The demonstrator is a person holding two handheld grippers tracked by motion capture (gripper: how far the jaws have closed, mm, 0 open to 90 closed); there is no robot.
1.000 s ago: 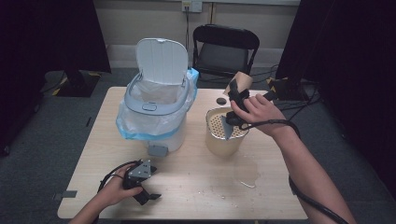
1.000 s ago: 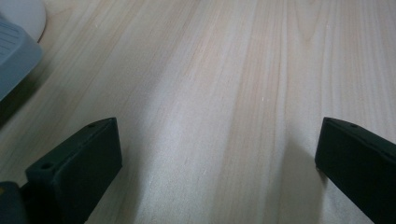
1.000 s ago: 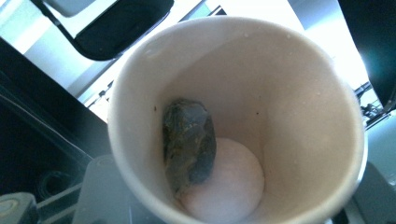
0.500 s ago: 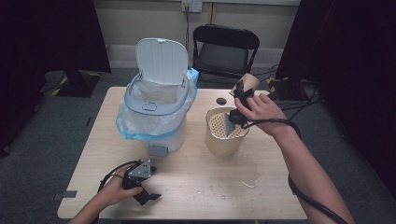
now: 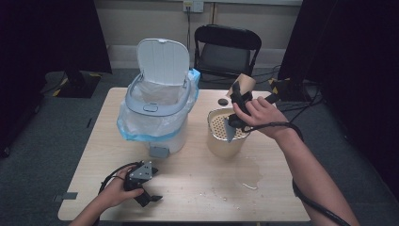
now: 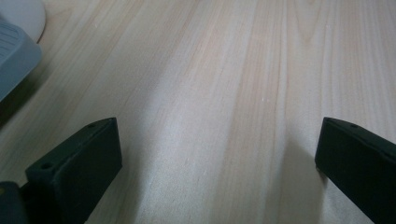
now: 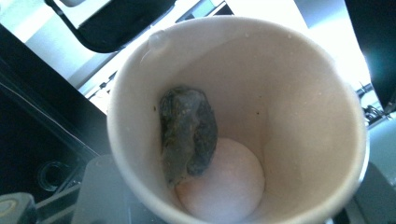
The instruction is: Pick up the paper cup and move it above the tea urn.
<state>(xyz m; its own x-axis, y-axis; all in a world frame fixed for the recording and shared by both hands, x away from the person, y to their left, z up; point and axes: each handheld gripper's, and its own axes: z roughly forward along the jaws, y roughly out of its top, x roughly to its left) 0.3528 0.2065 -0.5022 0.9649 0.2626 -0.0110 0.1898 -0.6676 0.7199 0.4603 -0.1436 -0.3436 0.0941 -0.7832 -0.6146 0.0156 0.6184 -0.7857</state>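
My right gripper [image 5: 236, 96] is shut on a brown paper cup [image 5: 246, 83], held tipped on its side above a beige bucket [image 5: 221, 143] with a perforated strainer [image 5: 219, 123] on top. Its jaws have just eased slightly wider, and the cup stays between them. The right gripper view looks into the cup [image 7: 299, 116], where a wet, dark tea bag [image 7: 189, 133] clings to the white inner wall. At the table's front left, my left gripper [image 5: 148, 200] rests on the wood. Its jaws stand wide apart with nothing between them [image 6: 217, 154].
A white pedal bin [image 5: 157, 101] with its lid up and a blue liner stands at the back left, its pedal [image 5: 158, 151] facing me. A small puddle [image 5: 249, 172] and crumbs [image 5: 211, 193] lie on the table. A black chair [image 5: 226, 49] stands behind.
The right hand has shifted the cup only slightly above the bucket. The left gripper has stayed where it was.
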